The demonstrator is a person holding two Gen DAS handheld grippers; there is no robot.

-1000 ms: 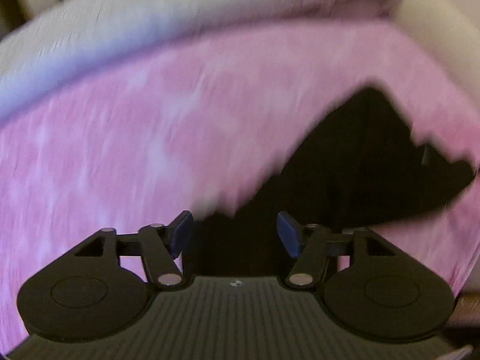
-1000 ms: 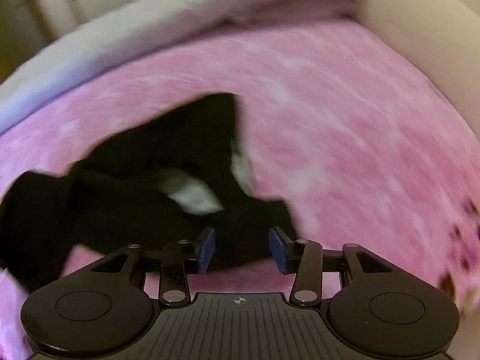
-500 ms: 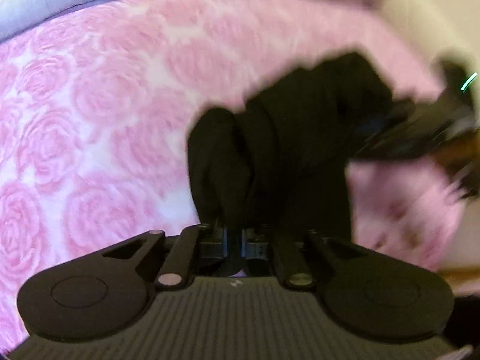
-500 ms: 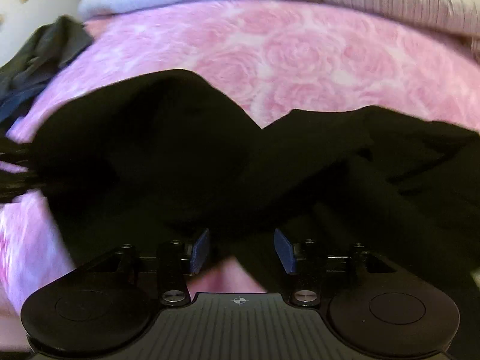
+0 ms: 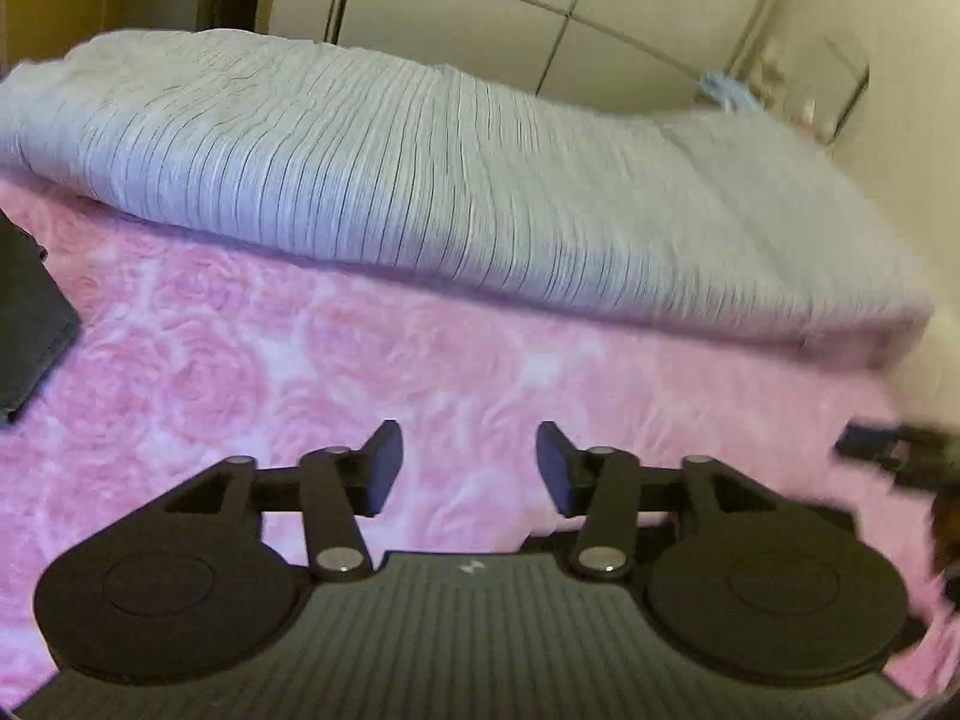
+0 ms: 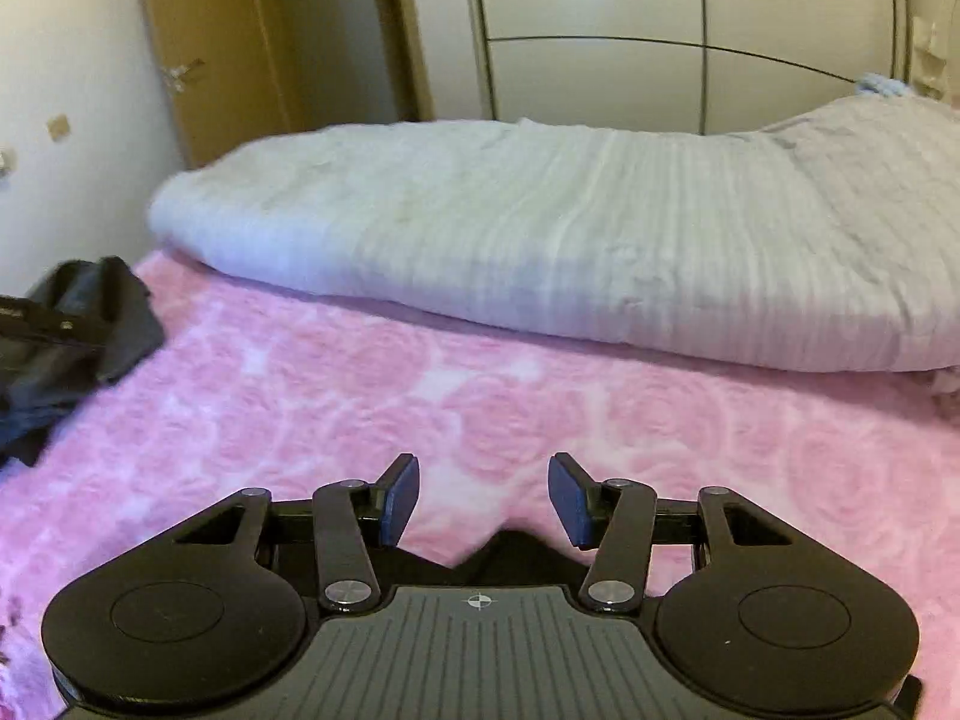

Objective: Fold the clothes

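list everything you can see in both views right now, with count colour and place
pink rose-pattern fleece blanket: one, pink, covering the bed under both tools
pale grey ribbed folded duvet: one, light grey, along the far side of the blanket
dark crumpled garment: one, dark navy or black, at the left edge of the blanket
black cloth edge: one, black, just below the right tool, mostly hidden
cream panelled wardrobe: one, cream, behind the bed
wooden door frame: one, brown, back left
left tool: one, black with blue pads, open, empty
right tool: one, black with blue pads, open, empty
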